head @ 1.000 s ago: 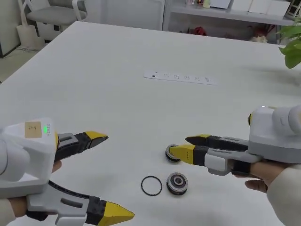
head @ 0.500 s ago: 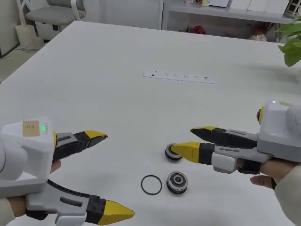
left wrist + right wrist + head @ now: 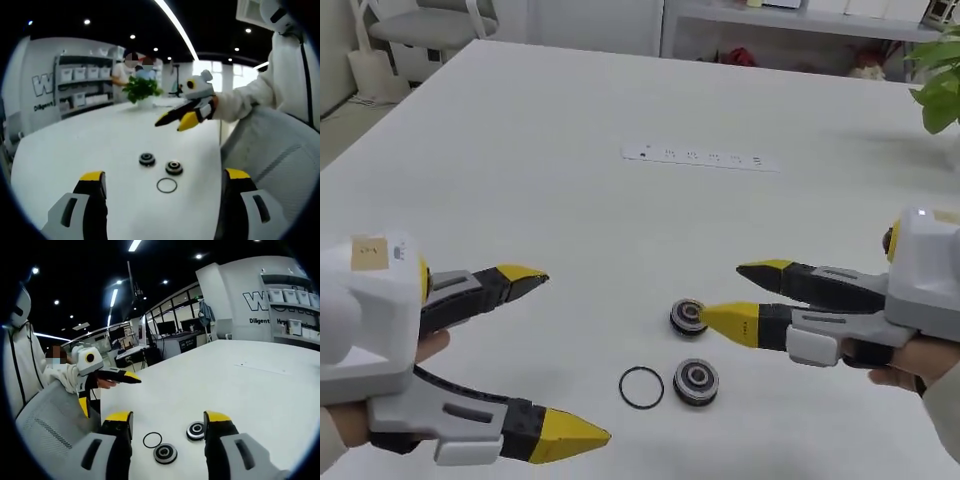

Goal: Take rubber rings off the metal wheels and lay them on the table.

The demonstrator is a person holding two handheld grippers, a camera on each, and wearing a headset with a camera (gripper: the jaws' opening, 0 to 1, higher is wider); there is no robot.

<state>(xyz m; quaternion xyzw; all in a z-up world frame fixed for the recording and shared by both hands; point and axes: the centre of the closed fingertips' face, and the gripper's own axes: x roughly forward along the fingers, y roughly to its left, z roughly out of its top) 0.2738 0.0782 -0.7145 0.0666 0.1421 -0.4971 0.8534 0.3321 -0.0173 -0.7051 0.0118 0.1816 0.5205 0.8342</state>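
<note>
Left gripper (image 3: pixel 565 356): yellow-tipped black jaws spread wide, holding nothing, positioned at the near left of the flat white table (image 3: pixel 570 120). Right gripper (image 3: pixel 732 292): jaws also spread and empty; in the left gripper view it is held clear above the table surface, and in the head view its lower yellow tip lies just beside the farther small round metal wheel (image 3: pixel 688 317). The nearer small round metal wheel (image 3: pixel 697 381) lies flat a little closer to the person, apart from the first. One thin black rubber ring (image 3: pixel 641 388) lies flat on the table just left of the nearer wheel, not touching it. Both wheels show a dark outer band; whether that is a ring cannot be told. The wheels and ring lie between the two grippers. A long white power strip (image 3: pixel 695 157) lies farther back on the table, well apart from the wheels.
</note>
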